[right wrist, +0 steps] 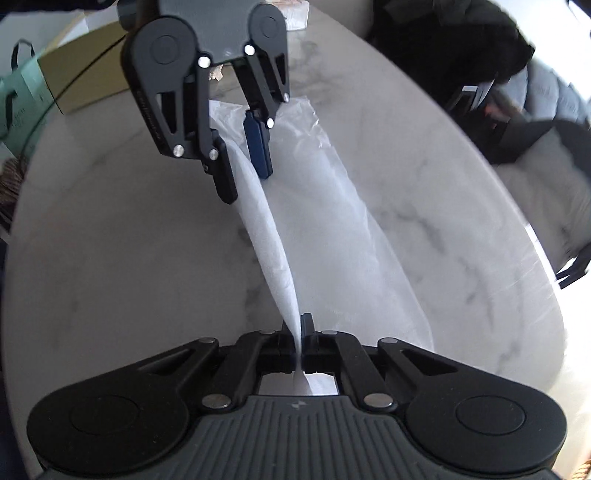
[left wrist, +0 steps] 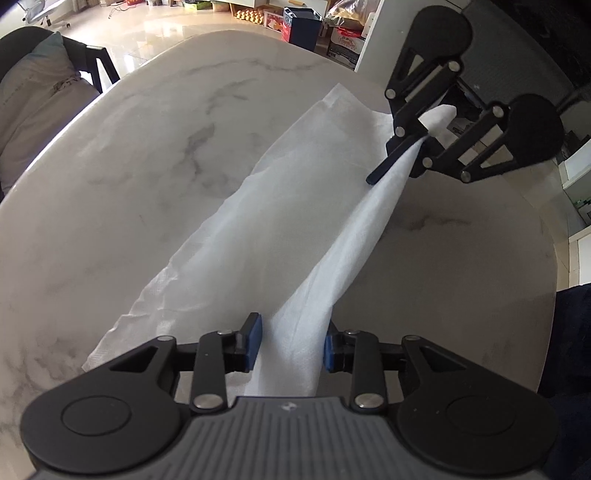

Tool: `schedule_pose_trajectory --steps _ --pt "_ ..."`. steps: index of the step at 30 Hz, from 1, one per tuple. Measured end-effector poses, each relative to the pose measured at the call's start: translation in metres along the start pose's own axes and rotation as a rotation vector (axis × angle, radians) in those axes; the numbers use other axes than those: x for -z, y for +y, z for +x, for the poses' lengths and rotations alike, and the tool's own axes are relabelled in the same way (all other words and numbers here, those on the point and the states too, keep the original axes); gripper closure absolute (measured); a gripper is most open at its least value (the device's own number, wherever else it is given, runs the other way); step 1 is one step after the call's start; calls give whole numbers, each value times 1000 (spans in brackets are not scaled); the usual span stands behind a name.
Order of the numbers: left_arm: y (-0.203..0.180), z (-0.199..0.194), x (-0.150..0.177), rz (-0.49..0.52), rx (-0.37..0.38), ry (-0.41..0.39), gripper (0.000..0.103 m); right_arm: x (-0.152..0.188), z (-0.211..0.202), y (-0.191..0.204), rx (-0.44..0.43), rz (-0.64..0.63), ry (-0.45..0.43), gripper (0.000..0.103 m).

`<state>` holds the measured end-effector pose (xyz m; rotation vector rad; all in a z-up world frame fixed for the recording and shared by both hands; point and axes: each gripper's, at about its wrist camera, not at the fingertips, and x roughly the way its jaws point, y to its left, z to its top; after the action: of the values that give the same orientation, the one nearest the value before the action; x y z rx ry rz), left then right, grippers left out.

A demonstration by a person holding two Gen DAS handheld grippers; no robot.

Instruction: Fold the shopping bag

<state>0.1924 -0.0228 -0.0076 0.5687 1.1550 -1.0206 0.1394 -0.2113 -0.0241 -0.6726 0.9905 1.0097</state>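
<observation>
Left tool (left wrist: 291,341): nearest in the left wrist view; its blue pads stand apart with a raised ridge of the shopping bag (left wrist: 236,236) running between them. The cloth looks to brush both pads, yet I cannot tell whether they really press it.

Right tool (right wrist: 301,338): clamped tight on the bag's edge, the fabric pinched to a thin line and a tip of it poking out behind the jaws.

Shopping bag: white, thin, non-woven by the look of it. One long edge is lifted and stretched between the two tools; the rest lies flat on the surface (left wrist: 129,155), spreading away to its far corner.

Step in hand: a judgement only: the lifted edge is being carried over to make a lengthwise fold.

Risk, near end: if the left tool's hold is as loose as it looks, the fabric could slide out once the edge is pulled, and the fold line would sag or skew.

Risk, far end: the right tool holds only a narrow tip, so a hard tug could strip it free.

Risk, flat part: nothing pins it, so dragging may pull the whole bag across the smooth marble.

Count: two tools, one bag, one surface.

Beyond: a chair (left wrist: 48,85) with a cushion, boxes (left wrist: 299,22) along the floor.
</observation>
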Motion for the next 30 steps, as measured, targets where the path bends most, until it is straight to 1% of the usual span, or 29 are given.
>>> schedule_pose_trajectory --steps 2,4,5,10,12,16,19,20,23,26,28,30 --pt "2 -2 6 6 17 6 63 1 2 -13 -78 46 10 101" --pt "5 -3 13 -1 30 12 55 3 4 -23 -134 78 17 101" --pt "7 -4 16 -7 34 16 54 3 4 -28 -157 93 18 101" --pt "14 -7 28 -32 54 39 49 -2 7 -41 -201 97 42 99" --pt "16 -6 30 -35 64 42 49 -2 9 -45 -217 102 49 99" --pt "25 -6 31 -58 90 53 49 -1 14 -66 -284 197 49 99" --pt "35 -6 34 -78 126 66 43 1 16 -82 -335 267 41 98" --pt "37 -6 35 -80 128 70 43 3 17 -87 -352 284 42 98" --pt "42 -8 37 -96 97 82 43 8 16 -89 -375 289 49 98" --pt "44 -14 41 -109 68 58 42 10 15 -93 -398 300 49 100" --pt "40 -23 47 -128 23 19 31 12 15 -97 -415 308 47 101" --pt "39 -29 50 -129 0 -13 30 8 24 -100 -436 321 44 101"
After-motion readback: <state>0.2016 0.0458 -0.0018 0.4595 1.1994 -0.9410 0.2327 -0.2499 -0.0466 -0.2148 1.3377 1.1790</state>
